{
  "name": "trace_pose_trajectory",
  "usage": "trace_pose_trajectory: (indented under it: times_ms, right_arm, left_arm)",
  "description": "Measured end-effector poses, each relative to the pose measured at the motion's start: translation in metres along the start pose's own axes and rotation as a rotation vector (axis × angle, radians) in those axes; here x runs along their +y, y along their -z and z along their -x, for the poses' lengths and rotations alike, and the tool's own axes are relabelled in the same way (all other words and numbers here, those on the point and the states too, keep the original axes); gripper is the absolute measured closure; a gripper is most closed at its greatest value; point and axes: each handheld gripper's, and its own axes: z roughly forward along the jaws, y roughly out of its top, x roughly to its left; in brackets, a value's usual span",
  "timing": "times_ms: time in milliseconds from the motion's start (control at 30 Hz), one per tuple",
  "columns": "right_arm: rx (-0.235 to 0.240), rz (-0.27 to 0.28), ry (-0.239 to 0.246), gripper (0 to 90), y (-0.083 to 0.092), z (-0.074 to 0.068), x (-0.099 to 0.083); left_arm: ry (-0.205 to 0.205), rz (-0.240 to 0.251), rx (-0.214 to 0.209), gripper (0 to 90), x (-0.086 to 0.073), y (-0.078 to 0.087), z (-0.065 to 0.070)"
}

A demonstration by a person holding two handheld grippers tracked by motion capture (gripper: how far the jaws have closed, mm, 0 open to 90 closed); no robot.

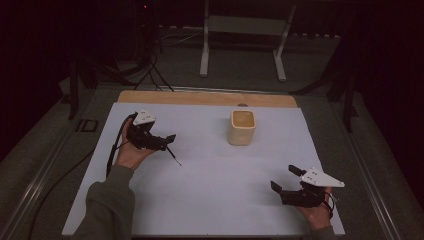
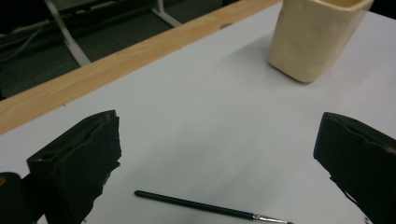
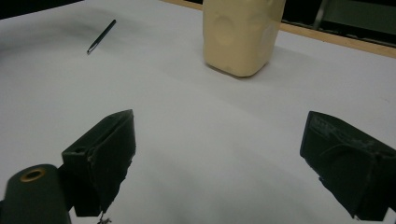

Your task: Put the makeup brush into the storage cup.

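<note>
Black and thin, the paintbrush (image 2: pixel 205 208) lies flat on the white worktop (image 1: pixel 210 200), just in front of the left gripper (image 1: pixel 167 140), whose fingers are wide apart and hold nothing. The cream cup (image 1: pixel 242 127) stands apart, nearer the far edge. The right gripper (image 1: pixel 285 180) waits nearby, fingers wide too. I think nothing is done yet: picking up the brush comes first.
</note>
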Motion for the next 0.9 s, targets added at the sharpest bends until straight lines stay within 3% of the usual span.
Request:
trace_pose_trajectory:
  times_ms: [400, 900]
  right_arm:
    - [0.003, -0.001, 0.001, 10.4, 0.0, 0.0, 0.0]
    - [0.003, -0.002, 0.003, 10.4, 0.0, 0.0, 0.0]
  left_arm:
    - [-0.044, -0.09, -0.057, 1.6, 0.006, -0.003, 0.003]
    - [-0.1, -0.26, -0.101, 1.8, 0.016, -0.003, 0.004]
